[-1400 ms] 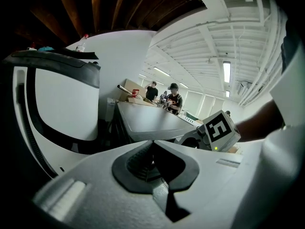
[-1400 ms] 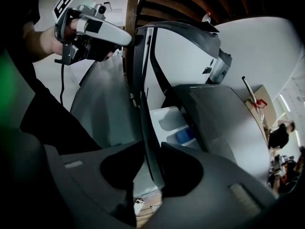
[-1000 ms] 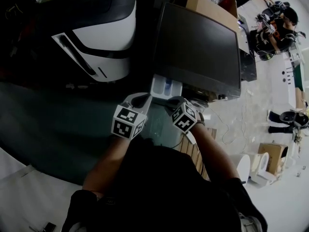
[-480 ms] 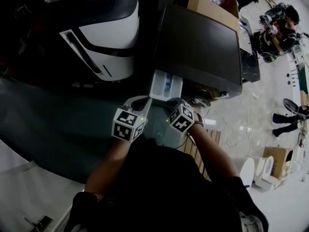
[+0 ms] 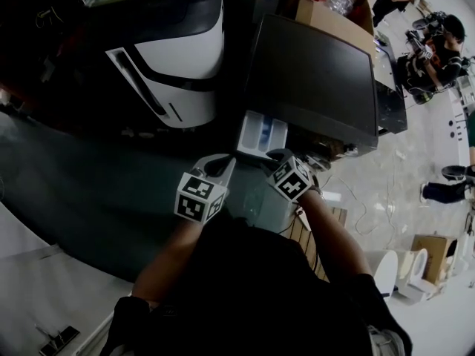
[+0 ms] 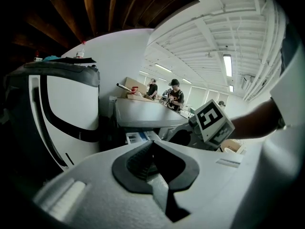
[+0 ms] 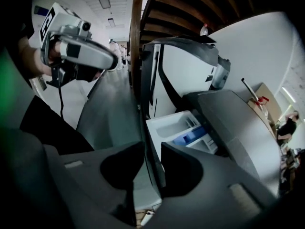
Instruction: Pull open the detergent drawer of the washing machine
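Pull step, judged late or close to done. Found drawer (image 5: pixel 261 133) standing well out from the near left corner of the washer (image 5: pixel 315 73), with white compartments and a blue insert open to view. Saw right tongs (image 5: pixel 277 156) clamped on the drawer's front panel toward its right end, the thin panel edge pinched between the pads in the right gripper view. Saw left tongs (image 5: pixel 224 162) closed on nothing, near the drawer's front left corner and taking no part in the pull; cannot tell from the head view whether touching. Cannot tell how much travel remains, since the back of the drawer is hidden under the washer's top edge. Next, by judgement: if any travel is left, draw straight back along the drawer's own line, without twisting or lifting on that thin panel. Once at the stop, part the pads and back away squarely so as not to nudge the drawer in again.
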`<state>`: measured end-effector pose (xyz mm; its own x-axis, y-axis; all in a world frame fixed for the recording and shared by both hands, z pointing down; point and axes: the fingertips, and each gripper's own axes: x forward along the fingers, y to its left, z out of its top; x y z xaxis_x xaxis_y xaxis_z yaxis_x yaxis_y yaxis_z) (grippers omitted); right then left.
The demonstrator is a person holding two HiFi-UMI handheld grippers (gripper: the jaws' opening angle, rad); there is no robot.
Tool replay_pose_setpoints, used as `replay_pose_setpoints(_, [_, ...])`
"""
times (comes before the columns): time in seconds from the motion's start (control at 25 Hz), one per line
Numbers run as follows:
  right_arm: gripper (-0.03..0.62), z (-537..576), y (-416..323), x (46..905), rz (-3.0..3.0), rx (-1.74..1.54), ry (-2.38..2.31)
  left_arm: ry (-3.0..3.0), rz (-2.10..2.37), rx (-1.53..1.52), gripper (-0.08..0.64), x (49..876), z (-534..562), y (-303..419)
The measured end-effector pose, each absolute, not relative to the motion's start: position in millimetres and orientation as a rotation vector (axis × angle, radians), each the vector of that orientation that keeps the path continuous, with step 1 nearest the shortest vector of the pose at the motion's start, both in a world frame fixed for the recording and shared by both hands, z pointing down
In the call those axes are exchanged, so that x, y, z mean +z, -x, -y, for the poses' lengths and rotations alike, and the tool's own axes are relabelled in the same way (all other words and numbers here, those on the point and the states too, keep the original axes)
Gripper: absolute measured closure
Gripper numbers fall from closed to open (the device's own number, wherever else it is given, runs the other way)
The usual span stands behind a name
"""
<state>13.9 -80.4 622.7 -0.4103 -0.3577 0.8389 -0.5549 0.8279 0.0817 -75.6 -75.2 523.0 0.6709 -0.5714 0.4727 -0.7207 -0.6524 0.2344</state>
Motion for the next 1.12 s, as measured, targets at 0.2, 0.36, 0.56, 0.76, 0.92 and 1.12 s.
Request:
replay_pose_setpoints(0.2, [0.48,90,-26,590,2.146,0.305,-0.808,-2.476,1.026,0.526,0.549,518,87,82])
replay_pose_setpoints(0.36, [0.48,99,-40,571,2.208,0.377,-0.934,-2.518,0.987,0.548,0.549,511,113,72])
replay_pose_setpoints(0.56, [0.48,114,-53,549,2.278,0.518,-1.1,-2.584,0.924,0.49,0.549,486,148,56])
replay_pose_setpoints(0.76, [0.482,134,-55,515,2.338,0.499,-1.195,-2.666,0.888,0.458,0.549,460,178,49])
replay_pose_setpoints(0.92, [0.514,149,-64,485,2.408,0.465,-1.216,-2.677,0.932,0.428,0.549,447,198,46])
replay_pose_setpoints(1.12, [0.546,170,-87,449,2.481,0.423,-1.23,-2.663,1.028,0.405,0.549,431,218,40])
